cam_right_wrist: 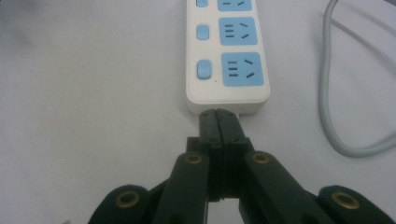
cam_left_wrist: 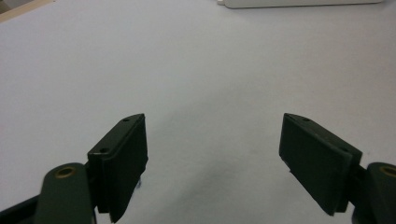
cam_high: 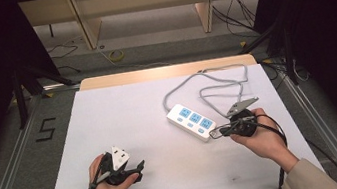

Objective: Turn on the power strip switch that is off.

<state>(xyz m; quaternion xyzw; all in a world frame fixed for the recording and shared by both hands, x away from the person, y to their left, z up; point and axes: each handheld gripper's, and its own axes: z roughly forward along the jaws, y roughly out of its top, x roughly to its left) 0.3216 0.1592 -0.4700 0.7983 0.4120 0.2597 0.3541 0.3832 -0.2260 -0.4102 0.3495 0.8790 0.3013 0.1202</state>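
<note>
1. Power strip [cam_high: 192, 122] is lying flat on the white desk [cam_high: 125, 126], right of centre; its grey cable [cam_high: 216, 87] is looping toward the far edge.
2. Right tongs [cam_right_wrist: 218, 114] are sitting pressed together, gripping nothing; tips are meeting the strip's near end.
3. Left tongs [cam_left_wrist: 215, 154] are standing wide apart over bare desk, well apart from the strip.

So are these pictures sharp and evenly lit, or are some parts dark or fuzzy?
High view: the white table is bright, the sides of the room nearly black, and the picture is a little soft. Left gripper view: the black pads cast a faint shadow on the table. Right gripper view: the power strip is fairly clear, its far end cut off, and the grey cord blurs slightly.
</note>
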